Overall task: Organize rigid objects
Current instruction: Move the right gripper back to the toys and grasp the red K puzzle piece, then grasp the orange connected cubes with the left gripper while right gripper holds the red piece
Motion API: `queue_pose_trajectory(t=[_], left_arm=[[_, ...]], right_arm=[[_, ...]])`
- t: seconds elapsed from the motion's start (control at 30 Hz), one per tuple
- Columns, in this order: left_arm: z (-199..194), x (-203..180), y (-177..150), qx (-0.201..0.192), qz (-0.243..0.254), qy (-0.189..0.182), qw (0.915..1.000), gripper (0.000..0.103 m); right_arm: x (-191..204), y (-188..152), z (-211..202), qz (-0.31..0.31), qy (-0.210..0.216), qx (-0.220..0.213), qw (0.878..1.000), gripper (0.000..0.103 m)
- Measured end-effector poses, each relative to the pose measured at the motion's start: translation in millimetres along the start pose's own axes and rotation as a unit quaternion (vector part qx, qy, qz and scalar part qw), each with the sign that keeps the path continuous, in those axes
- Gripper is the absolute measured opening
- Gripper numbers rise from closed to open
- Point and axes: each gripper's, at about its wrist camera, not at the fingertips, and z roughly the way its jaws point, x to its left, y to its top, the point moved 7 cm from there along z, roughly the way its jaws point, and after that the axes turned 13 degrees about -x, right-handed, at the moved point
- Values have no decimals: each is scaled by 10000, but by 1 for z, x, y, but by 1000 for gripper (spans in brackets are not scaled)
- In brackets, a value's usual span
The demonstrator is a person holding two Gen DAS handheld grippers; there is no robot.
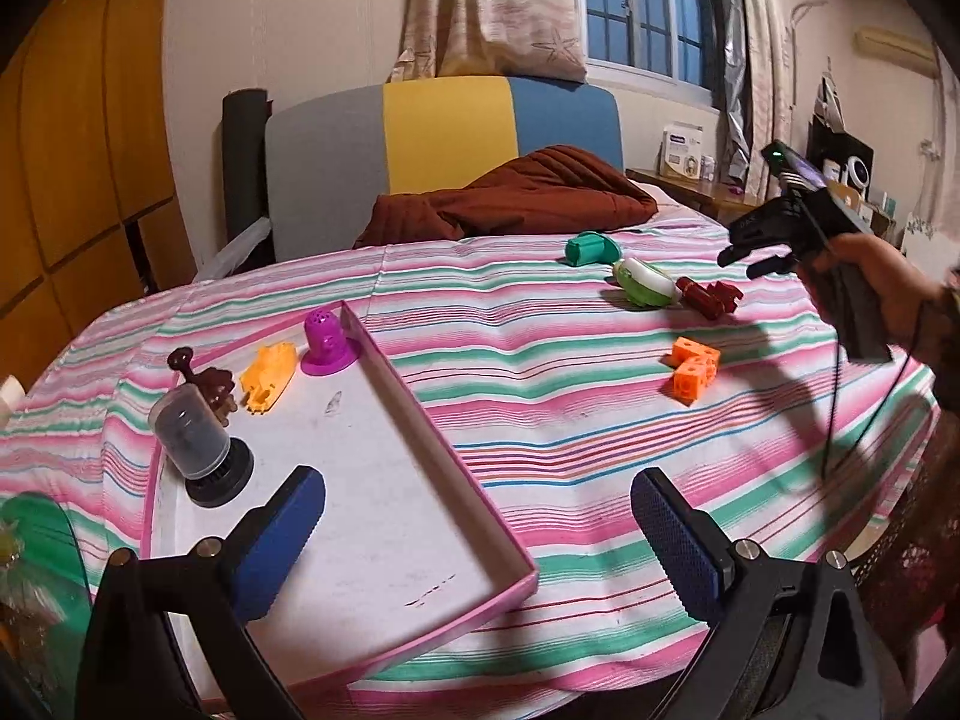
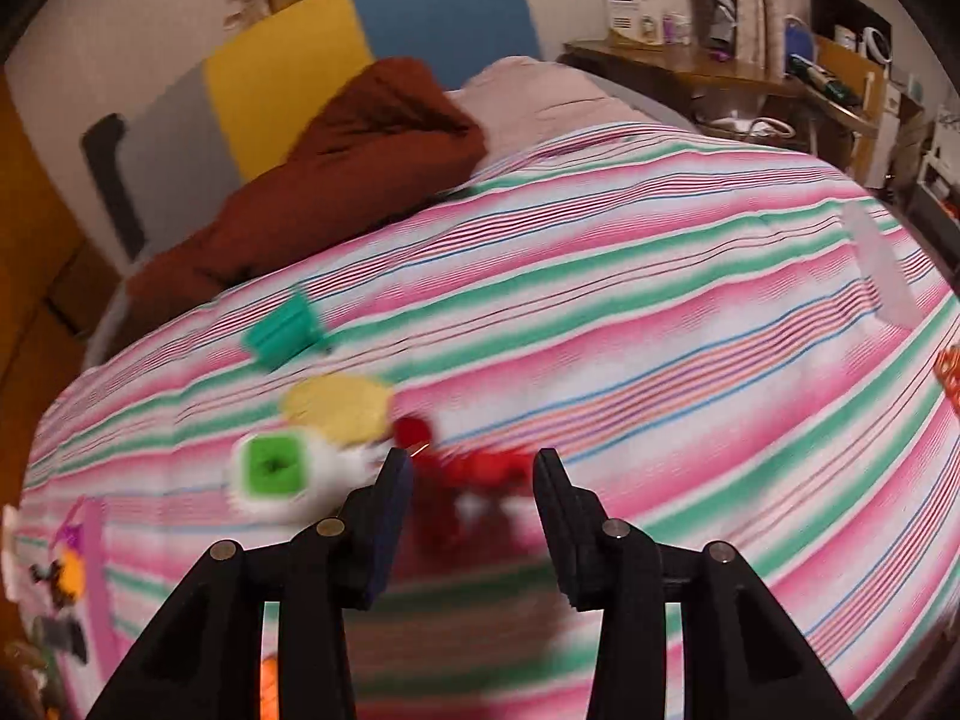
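A pink-rimmed white tray [image 1: 444,456] lies on the striped bedspread. It holds a grey-black cylinder [image 1: 201,444], a brown piece [image 1: 210,384], an orange-yellow piece [image 1: 269,373] and a purple dome [image 1: 327,342]. My left gripper [image 1: 478,480] is open over the tray's near right corner, holding nothing. Loose on the spread are a teal piece [image 1: 591,247], a green-and-white piece [image 1: 645,283], a dark red toy [image 1: 711,295] and orange cubes [image 1: 693,367]. My right gripper [image 2: 473,462] hovers just above the red toy [image 2: 480,471], jaws apart and empty; the view is blurred.
A brown blanket [image 1: 516,198] is bunched at the far side of the bed against a grey, yellow and blue headboard. A cluttered wooden side table [image 2: 690,69] stands at the back right. A hand [image 1: 870,276] grips the right tool. A yellow disc [image 2: 339,405] lies by the green-and-white piece.
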Motion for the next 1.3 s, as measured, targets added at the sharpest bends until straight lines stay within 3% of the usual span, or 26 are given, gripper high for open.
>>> queue_pose_trajectory(t=[0.13, 0.2, 0.3, 0.37, 0.4, 0.47, 0.6, 0.8, 1.03, 1.13, 1.17, 1.3], left_arm=[[1, -10, 0, 16, 229, -52, 9997, 103], [4, -14, -1, 51, 295, -84, 9995, 103], [9, -21, 0, 89, 327, -145, 9993, 103], [11, -24, 2, 85, 336, -187, 9992, 103], [12, -25, 3, 79, 334, -209, 9992, 103], [15, -29, 3, 90, 326, -258, 9991, 103], [19, -35, 3, 148, 290, -324, 9989, 103], [18, -40, 3, 142, 340, -361, 9987, 103], [19, -43, 4, 161, 346, -415, 9984, 103], [22, -46, 7, 159, 363, -445, 9982, 103], [24, -48, 7, 171, 374, -468, 9981, 103], [33, -57, 12, 188, 388, -556, 9975, 103]], right_arm=[[-13, -2, 24, 259, -138, 88, 9995, 42], [-22, -9, 32, 514, -92, 341, 9981, 57], [-37, -15, 23, 848, -145, 560, 9947, 60], [-50, -23, 13, 915, -377, 665, 9929, 62], [-61, -26, 5, 939, -694, 677, 9909, 63], [-76, -25, -9, 971, -1030, 506, 9886, 63], [-66, -8, -24, 1115, -621, -22, 9918, 63], [-18, -18, -6, 383, -48, 379, 9985, 63], [5, -47, 18, -774, -262, 963, 9920, 62], [-2, -51, 16, -761, -252, 1037, 9914, 58], [-4, -50, 14, -754, -246, 980, 9920, 49], [-14, -50, 9, -548, -221, 990, 9933, 49]])
